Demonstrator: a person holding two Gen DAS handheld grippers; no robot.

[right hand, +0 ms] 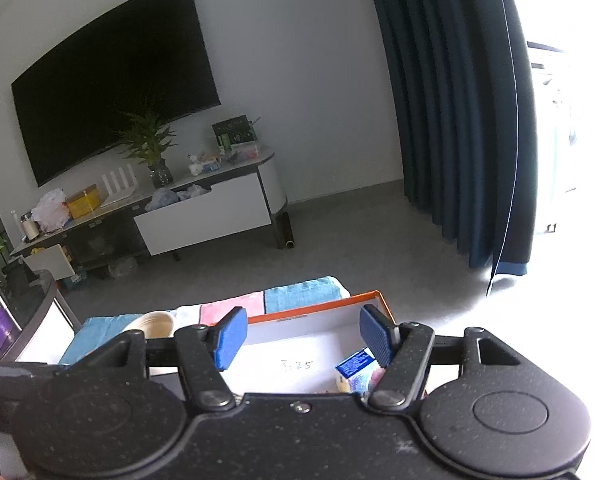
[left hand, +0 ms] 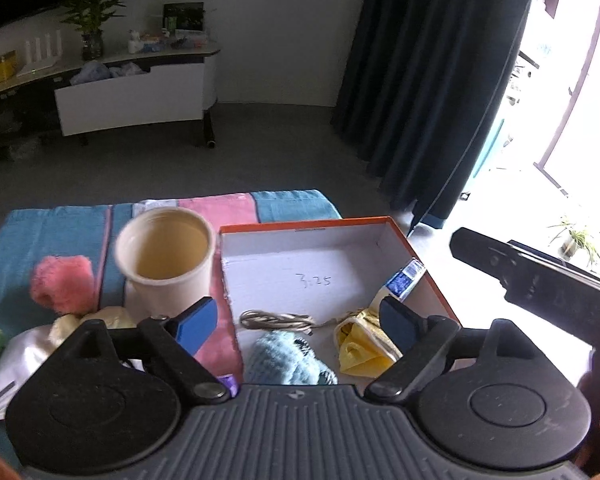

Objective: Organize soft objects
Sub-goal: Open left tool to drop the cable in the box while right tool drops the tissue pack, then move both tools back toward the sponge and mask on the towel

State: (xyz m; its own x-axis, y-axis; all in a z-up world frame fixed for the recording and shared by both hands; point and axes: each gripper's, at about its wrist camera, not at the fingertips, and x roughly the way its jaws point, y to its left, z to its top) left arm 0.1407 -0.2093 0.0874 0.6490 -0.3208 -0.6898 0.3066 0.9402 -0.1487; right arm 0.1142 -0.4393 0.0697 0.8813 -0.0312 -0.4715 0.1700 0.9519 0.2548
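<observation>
The soft things I am sorting lie in two groups: inside my orange-rimmed box [left hand: 428, 264] a light blue knitted piece [left hand: 288, 360] sits at about six o'clock on the box floor, with a crumpled yellow cloth [left hand: 360, 350] just beside it at its three o'clock and a coiled beige cord [left hand: 276, 319] near it at twelve. A small blue-and-white packet [left hand: 405, 278] leans against the box's right wall; in the right wrist view the same packet [right hand: 354, 362] shows near my right-hand pad. The white floor of the box carries handwritten figures. Outside the box, at its nine o'clock, a cream cup [left hand: 166, 256] stands upright on the striped blanket [left hand: 52, 236], and further toward nine o'clock lie a fluffy pink piece [left hand: 62, 280], a pale yellow soft thing [left hand: 108, 316] and a white cloth [left hand: 18, 360], close together; how they touch I cannot tell. My left gripper [left hand: 296, 326] hangs over the near part of the box with its blue pads spread wide and nothing between them. My right gripper [right hand: 304, 338] is likewise spread wide and empty, aimed across the box [right hand: 320, 308]. Its black body [left hand: 540, 280] juts in at three o'clock of the left view. Beyond lie grey floor, a dark curtain [left hand: 432, 80] and a low TV cabinet [right hand: 204, 216].
</observation>
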